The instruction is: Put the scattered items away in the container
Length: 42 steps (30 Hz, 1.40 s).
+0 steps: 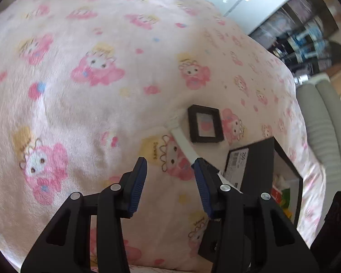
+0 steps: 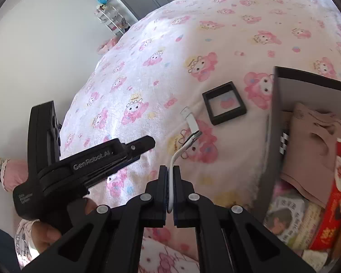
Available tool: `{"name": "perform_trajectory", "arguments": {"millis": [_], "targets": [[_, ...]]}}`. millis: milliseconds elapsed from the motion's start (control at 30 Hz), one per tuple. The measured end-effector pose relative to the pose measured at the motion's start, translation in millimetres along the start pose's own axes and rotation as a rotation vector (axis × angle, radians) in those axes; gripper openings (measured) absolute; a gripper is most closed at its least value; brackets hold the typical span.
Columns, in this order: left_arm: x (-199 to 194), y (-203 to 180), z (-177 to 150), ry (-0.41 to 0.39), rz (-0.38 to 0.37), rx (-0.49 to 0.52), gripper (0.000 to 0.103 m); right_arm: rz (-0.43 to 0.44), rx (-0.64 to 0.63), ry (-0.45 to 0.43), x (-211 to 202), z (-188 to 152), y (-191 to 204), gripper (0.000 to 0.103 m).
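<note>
Right gripper (image 2: 169,177): jaws clenched on a white cable (image 2: 178,153), pinched at its looped, flexible run. The cable rises from the jaws, bends, and ends in a flat white plug (image 2: 189,120) that hangs over the blanket (image 2: 193,34), just short of the frame (image 2: 224,105). Whether the plug touches the blanket cannot be told.

Left gripper (image 1: 170,179): jaws spread wide, holding nothing, hovering above the blanket near the cable's white plug (image 1: 181,140).

Handling, as judged: the cable looks light and limp, so it will droop and swing from any single hold. A grip near the stiffer plug end would steady it; the present hold on the cord should serve for a short carry. The frame, a small black square with a clear pane, looks rigid, light and possibly fragile; it is best taken across two opposite edges, not the pane.

Container: a dark box (image 2: 270,122) stands open just right of the frame and already holds a beige cloth, a red packet and printed cards.

Surface and room: the blanket is soft, fleecy, pink-patterned bedding that will yield under pressure, so the frame may sink or tilt when pressed. Pale walls, a small rack (image 2: 110,16) and grey cabinets lie beyond the bed.
</note>
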<state>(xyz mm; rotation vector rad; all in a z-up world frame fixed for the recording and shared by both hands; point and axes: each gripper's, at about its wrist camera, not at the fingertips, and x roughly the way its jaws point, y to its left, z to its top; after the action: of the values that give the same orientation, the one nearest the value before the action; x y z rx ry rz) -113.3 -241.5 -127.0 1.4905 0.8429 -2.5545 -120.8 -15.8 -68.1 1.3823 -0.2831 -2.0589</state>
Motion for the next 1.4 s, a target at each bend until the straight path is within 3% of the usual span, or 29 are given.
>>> {"name": "perform_trajectory", "arguments": {"millis": [100,233,300,467,600,767,867,967,1200,1267,1400], "targets": [[-6,-33,-15,0.014,-0.043,0.120,0.043,0.042,0.050,-0.054,-38,-19,-10,0.002],[-8,-55,-43,0.037,-0.109,0.143,0.043,0.069,0.087,-0.145,-85,-32,-31,0.002],[-6,-65,-56,0.047,-0.112,0.180,0.043,0.039,0.076,-0.179,-101,-35,-43,0.002],[-5,-81,-74,0.056,-0.150,0.211,0.043,0.075,0.145,-0.228,-130,-50,-72,0.001],[-15,-95,-83,0.018,-0.171,0.278,0.043,0.030,0.119,-0.262,-144,-57,-81,0.001],[-25,-118,-93,0.021,-0.187,0.356,0.043,0.040,0.149,-0.277,-147,-63,-95,0.001],[-27,-138,-102,0.057,-0.132,0.465,0.045,0.057,0.150,-0.275,-148,-63,-99,0.001],[-29,-151,-107,0.033,-0.056,0.551,0.045,0.063,0.145,-0.274,-147,-62,-102,0.001],[-11,-165,-106,0.042,-0.028,0.570,0.045,0.100,0.125,-0.288,-149,-60,-98,0.002],[-5,-166,-106,0.032,0.025,0.579,0.047,0.091,0.107,-0.279,-144,-56,-95,0.002],[-5,-143,-93,0.018,0.070,0.508,0.048,0.088,0.114,-0.248,-134,-57,-100,0.002]]}}
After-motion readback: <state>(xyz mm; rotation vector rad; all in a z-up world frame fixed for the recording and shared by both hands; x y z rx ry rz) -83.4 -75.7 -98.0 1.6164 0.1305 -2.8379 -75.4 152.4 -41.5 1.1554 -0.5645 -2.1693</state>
